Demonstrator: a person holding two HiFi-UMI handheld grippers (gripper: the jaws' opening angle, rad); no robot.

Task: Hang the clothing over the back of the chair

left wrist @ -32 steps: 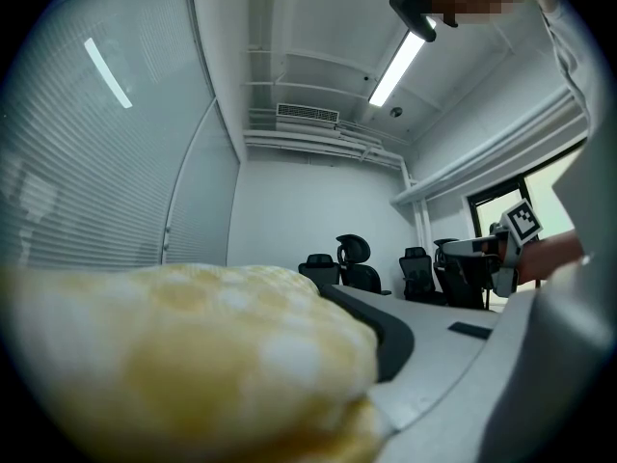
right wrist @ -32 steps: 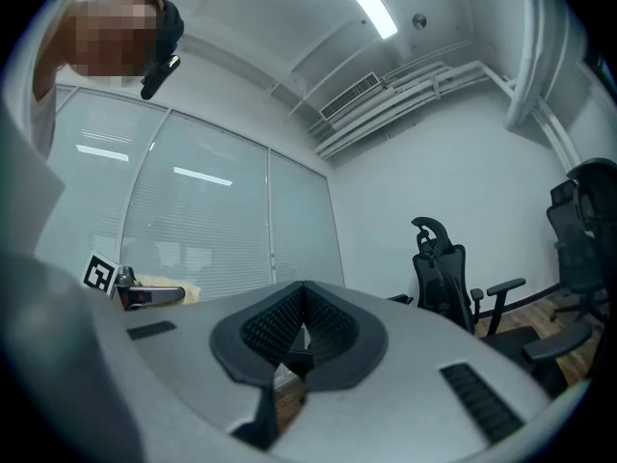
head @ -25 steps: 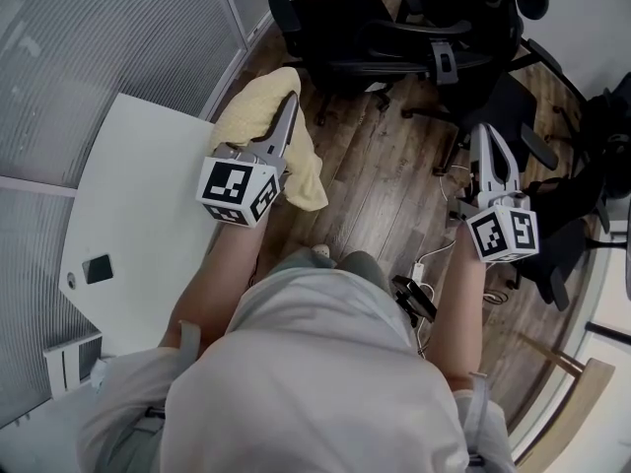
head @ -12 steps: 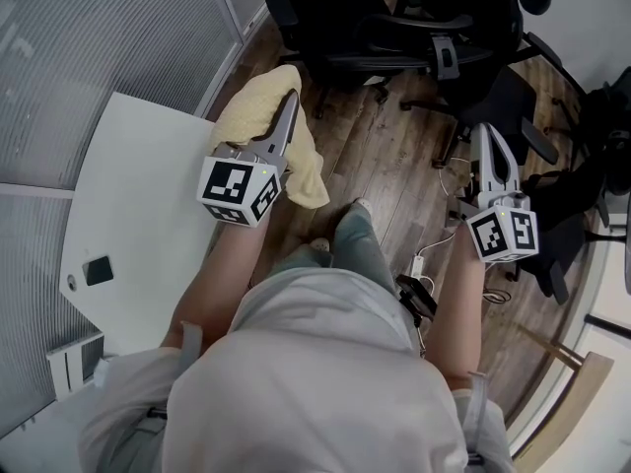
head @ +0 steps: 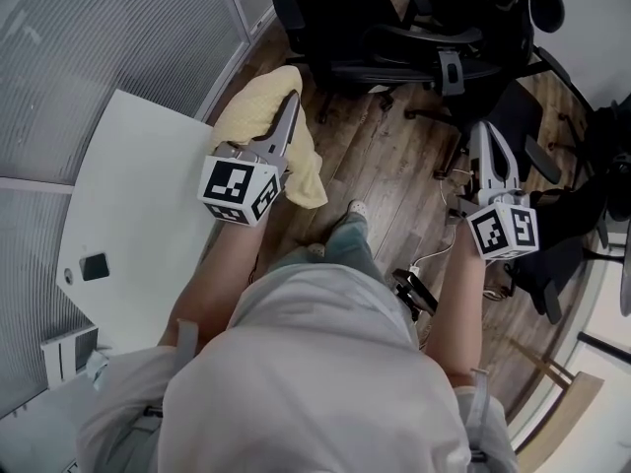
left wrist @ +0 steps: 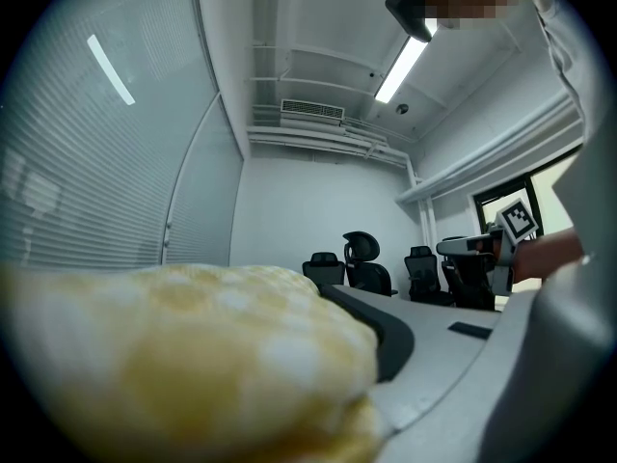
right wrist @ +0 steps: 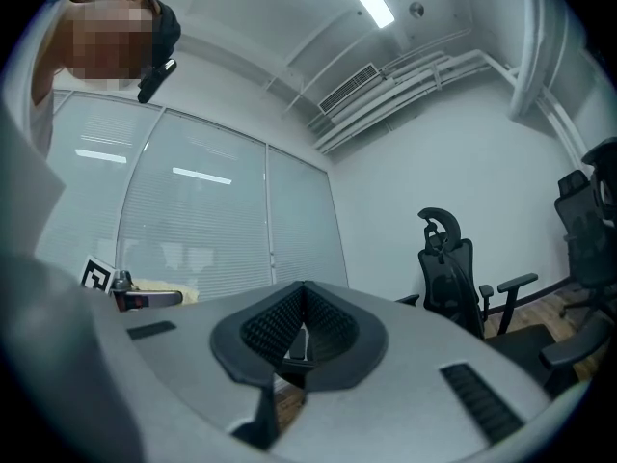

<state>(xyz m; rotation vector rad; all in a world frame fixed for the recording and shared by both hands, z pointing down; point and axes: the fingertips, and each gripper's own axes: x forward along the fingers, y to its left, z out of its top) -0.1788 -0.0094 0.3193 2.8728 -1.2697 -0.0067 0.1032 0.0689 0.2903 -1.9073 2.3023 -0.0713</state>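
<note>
A pale yellow piece of clothing [head: 254, 108] is bunched in my left gripper [head: 291, 102], which is shut on it; one end hangs down beside the jaws. In the left gripper view the clothing [left wrist: 183, 355] fills the lower left and hides most of the jaws. My right gripper [head: 485, 132] is held level at the right, shut with nothing between its ribbed pads [right wrist: 275, 324]. Black office chairs [head: 347, 30] stand ahead of both grippers, apart from them. A tall-backed chair [right wrist: 447, 258] shows in the right gripper view.
A white table [head: 138, 215] lies to the left with a small dark object [head: 95, 266] on it. Glass walls with blinds [head: 89, 57] run behind it. More black chairs [head: 552, 235] stand at the right. A power strip and cables [head: 414, 289] lie on the wooden floor.
The person's leg has swung forward in a step toward the chairs. Both grippers have kept their pose, and the clothing has stayed in the left one.
</note>
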